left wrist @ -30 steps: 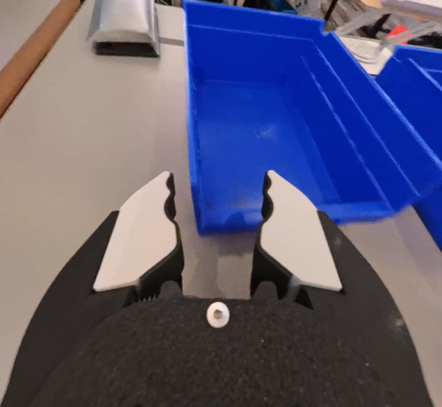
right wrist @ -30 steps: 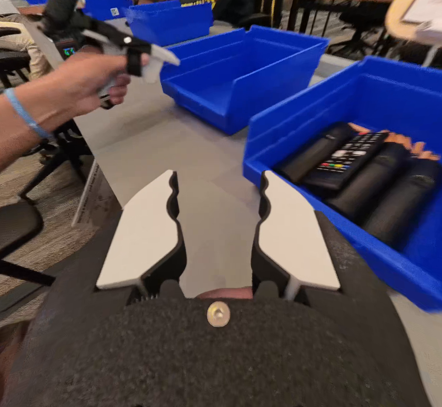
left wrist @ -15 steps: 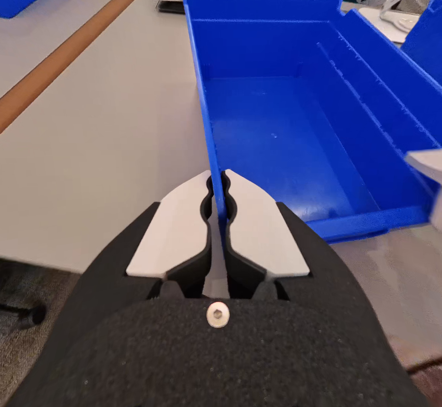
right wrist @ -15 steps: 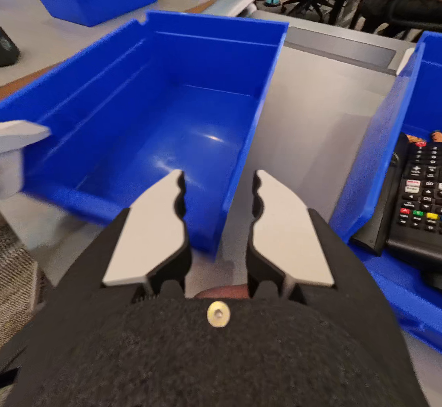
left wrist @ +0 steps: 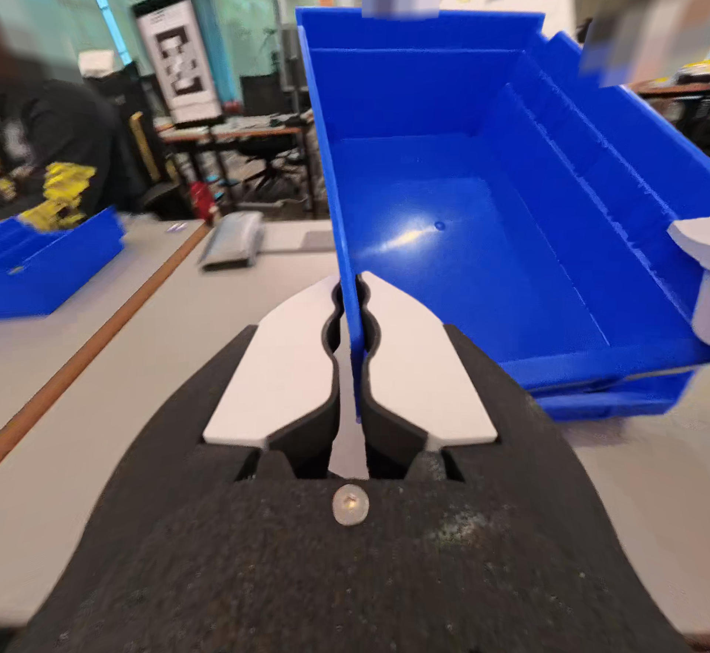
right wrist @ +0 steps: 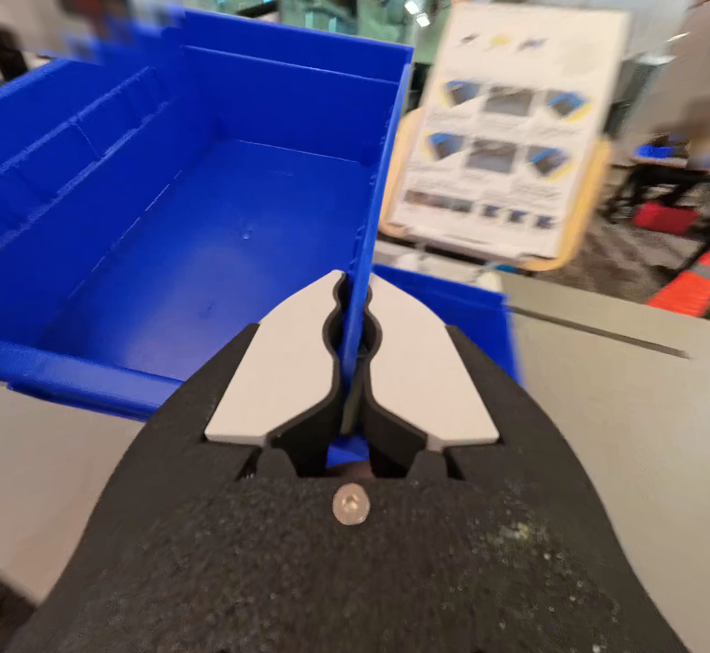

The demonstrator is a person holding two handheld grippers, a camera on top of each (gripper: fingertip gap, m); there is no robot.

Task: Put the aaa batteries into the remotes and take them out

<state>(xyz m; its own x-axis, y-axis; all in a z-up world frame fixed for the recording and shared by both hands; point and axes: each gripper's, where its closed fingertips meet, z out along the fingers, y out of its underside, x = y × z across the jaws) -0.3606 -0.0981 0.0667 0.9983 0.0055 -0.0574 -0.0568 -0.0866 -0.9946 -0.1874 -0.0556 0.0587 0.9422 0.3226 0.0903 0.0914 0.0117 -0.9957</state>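
Empty blue bin, tilted, lifted.

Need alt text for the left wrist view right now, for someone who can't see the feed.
The left gripper is shut on the left wall of an empty blue bin, which looks tilted up off the grey table. The right gripper's fingertip shows at the bin's far right side; a second blue bin sits at far left.

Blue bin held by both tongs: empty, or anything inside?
Empty: the blue bin shows only bare floor in both wrist views.
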